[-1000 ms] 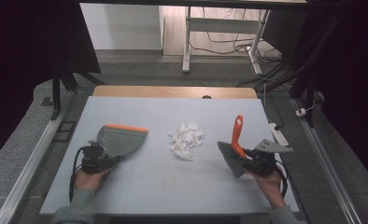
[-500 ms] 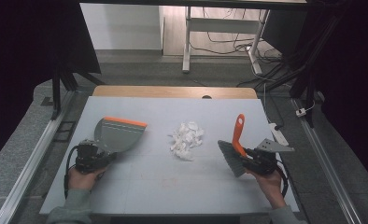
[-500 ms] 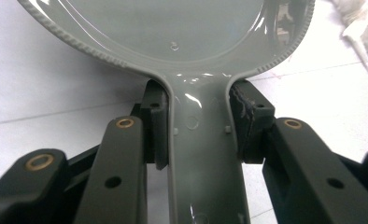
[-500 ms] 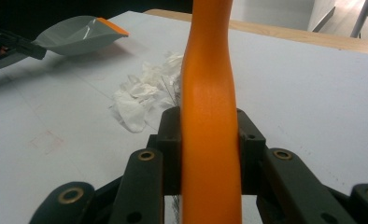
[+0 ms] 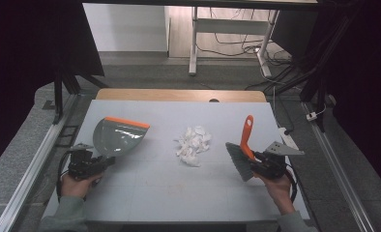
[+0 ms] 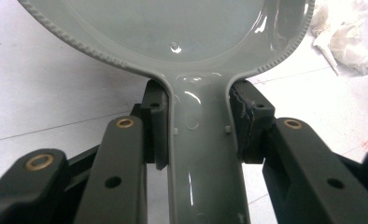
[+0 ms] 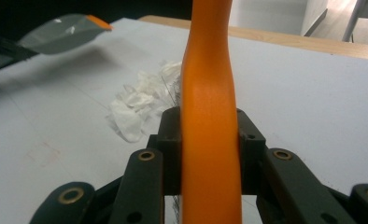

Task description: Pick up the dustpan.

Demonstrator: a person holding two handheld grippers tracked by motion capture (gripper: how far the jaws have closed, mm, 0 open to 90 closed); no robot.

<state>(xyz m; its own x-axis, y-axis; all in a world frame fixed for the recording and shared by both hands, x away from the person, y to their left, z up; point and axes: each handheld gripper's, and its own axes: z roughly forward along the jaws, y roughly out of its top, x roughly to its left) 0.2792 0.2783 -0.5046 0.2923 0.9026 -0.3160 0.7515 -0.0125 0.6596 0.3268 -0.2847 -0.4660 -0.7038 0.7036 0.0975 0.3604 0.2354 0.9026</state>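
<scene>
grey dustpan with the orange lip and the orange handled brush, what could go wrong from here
The heap of crumpled white paper scraps looks light, so a fast stroke of the orange-handled grey-bristled brush in the right gripper may scatter it. The left gripper holds the grey dustpan with the orange lip raised; scraps could slide under that lip unless it is set flat.

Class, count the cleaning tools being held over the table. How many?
2: a grey plastic dustpan with an orange lip at left, and an orange-handled brush with grey bristles at right.

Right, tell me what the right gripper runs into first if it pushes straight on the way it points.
Probably nothing on the table: the right gripper aims up and away along the brush handle; the paper scraps lie off to its left. Depth is uncertain.
</scene>
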